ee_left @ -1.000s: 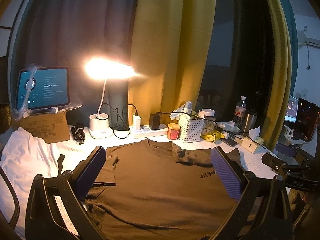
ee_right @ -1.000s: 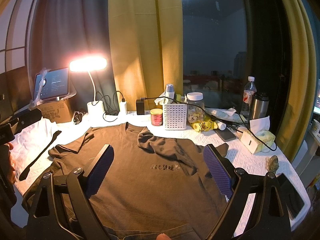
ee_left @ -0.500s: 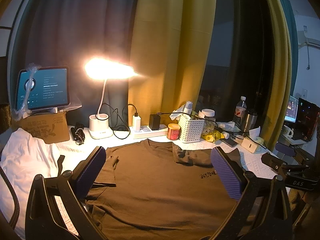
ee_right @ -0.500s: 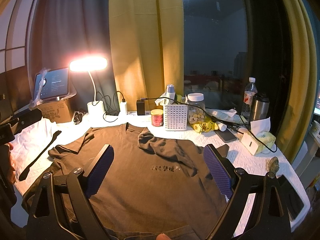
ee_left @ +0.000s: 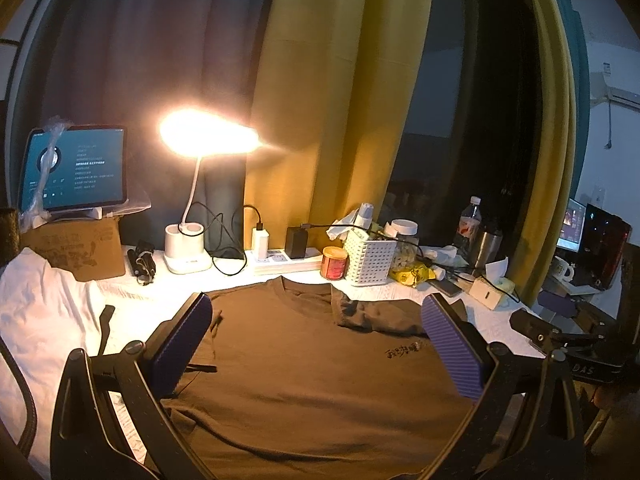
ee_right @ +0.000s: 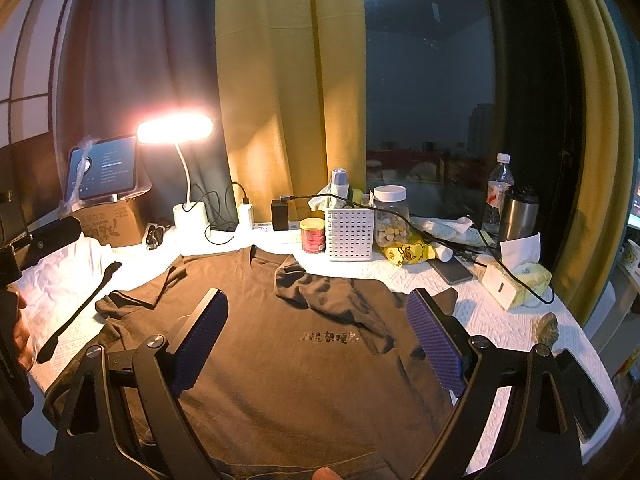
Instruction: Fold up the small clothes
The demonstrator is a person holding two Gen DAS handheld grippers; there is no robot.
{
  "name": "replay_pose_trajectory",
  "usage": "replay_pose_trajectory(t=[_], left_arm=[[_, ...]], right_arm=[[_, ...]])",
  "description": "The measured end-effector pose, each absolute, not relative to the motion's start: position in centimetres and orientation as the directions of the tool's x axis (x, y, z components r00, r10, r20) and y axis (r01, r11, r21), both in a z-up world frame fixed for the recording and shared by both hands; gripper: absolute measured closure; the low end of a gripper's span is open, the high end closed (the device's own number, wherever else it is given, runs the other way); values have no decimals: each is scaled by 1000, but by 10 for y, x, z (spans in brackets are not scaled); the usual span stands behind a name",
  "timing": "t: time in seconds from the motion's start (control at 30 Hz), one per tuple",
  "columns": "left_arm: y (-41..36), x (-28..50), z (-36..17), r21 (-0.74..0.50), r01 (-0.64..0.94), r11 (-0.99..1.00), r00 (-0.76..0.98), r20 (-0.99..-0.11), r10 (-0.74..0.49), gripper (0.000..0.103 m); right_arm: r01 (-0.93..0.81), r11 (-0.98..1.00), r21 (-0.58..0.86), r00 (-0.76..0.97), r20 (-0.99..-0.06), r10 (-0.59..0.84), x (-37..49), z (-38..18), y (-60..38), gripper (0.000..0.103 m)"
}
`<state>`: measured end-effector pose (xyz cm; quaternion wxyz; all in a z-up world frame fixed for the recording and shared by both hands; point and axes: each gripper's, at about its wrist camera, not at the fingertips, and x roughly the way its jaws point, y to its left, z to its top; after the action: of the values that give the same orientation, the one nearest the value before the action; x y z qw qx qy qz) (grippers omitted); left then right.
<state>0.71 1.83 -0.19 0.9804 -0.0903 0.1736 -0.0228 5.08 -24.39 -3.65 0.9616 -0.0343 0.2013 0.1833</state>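
Note:
A brown T-shirt (ee_left: 312,368) lies front up on the white table cover, collar toward the back; it also shows in the right wrist view (ee_right: 288,360). Its right sleeve (ee_right: 320,292) is crumpled inward over the chest, above a small dark print (ee_right: 330,337). Its left sleeve (ee_right: 132,300) lies flat and spread out. My left gripper (ee_left: 320,340) hovers open above the shirt's chest, holding nothing. My right gripper (ee_right: 316,332) hovers open above the shirt's middle, holding nothing.
A lit desk lamp (ee_left: 188,252), power strip (ee_left: 280,260), red tin (ee_right: 313,235), white basket (ee_right: 349,234), jar, bottles (ee_right: 498,196) and tissue box (ee_right: 514,282) line the back. A tablet on a cardboard box (ee_left: 76,248) stands at left. White cloth (ee_left: 36,312) and a black strap (ee_right: 76,316) lie left.

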Motion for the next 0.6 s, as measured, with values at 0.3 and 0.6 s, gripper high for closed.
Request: replay_pose_trajectory(t=[0.3, 0.6], left_arm=[[20, 25, -10, -124, -37, 992, 916, -401, -16, 1], [18, 59, -30, 137, -114, 984, 867, -470, 166, 1]], right_arm=[[-371, 928, -23, 855, -399, 331, 63, -41, -246, 10], [-388, 920, -56, 846, -416, 332, 113, -50, -257, 10]])
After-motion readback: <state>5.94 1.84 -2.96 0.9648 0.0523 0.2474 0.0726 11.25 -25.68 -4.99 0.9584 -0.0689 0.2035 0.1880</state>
